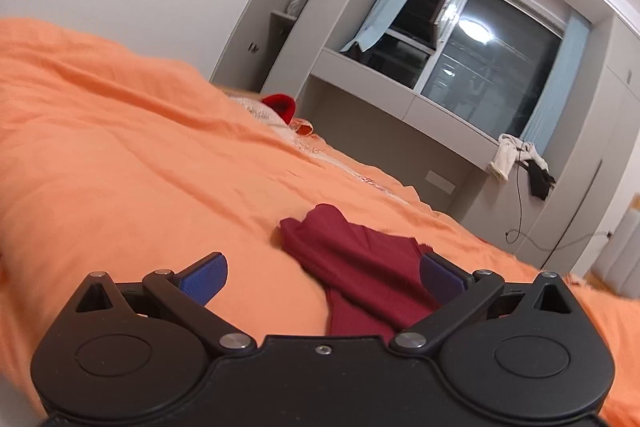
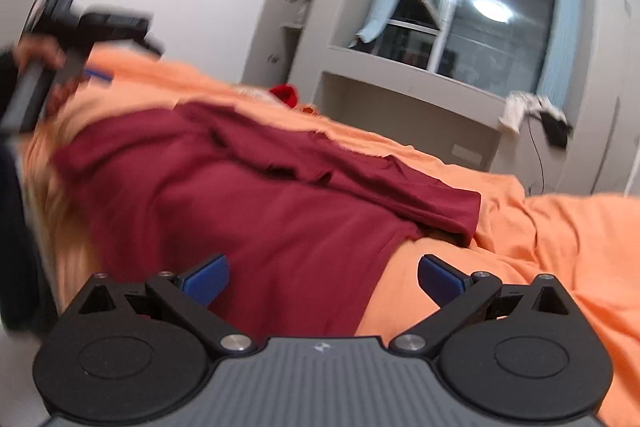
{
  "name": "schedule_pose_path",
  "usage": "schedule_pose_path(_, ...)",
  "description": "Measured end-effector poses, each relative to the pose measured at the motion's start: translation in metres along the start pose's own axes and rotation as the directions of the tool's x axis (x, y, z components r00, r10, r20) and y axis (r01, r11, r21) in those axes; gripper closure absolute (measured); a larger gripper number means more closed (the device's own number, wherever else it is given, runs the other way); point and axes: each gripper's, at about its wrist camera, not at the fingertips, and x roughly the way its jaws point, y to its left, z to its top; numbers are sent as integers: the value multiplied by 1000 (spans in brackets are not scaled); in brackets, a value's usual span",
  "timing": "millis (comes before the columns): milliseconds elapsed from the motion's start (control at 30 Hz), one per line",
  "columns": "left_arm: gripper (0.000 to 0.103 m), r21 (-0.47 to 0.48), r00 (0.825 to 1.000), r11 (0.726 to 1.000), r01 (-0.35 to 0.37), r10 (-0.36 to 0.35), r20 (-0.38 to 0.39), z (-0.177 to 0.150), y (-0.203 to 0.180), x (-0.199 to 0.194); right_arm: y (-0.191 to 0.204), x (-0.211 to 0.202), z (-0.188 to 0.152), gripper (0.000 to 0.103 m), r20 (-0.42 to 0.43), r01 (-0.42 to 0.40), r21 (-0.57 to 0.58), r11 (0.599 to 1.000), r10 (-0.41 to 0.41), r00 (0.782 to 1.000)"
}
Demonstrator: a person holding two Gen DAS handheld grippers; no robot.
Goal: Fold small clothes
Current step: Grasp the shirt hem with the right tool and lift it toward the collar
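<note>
Right claw (image 2: 324, 279) gapes above maroon garment (image 2: 240, 195).

No legible text or numbers, only a small white emblem on the ridged grey gripper housing (image 2: 320, 347), behind the spread jaws

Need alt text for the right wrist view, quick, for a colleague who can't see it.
The open right gripper hovers over a dark red garment spread, partly rumpled, on an orange bedcover. The left gripper, blurred, is at upper left; a window lies beyond.
</note>
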Motion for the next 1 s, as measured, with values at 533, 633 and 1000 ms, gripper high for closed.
schedule_pose_path(533, 1, 187, 999, 981, 55, -53, -11, -49, -5, -90, 101, 33, -48, 1, -36, 157, -645, 748, -235, 971)
schedule_pose_path(633, 1, 175, 999, 983, 50, -46, -24, -48, -1, -90, 112, 42, -62, 10, 8, 201, -746, 635, -292, 956)
schedule_pose_path(1000, 1, 225, 985, 960, 169, -155, -80, -58, -5, -102, 93, 20, -15, 93, 23, 180, -493, 851, -193, 981)
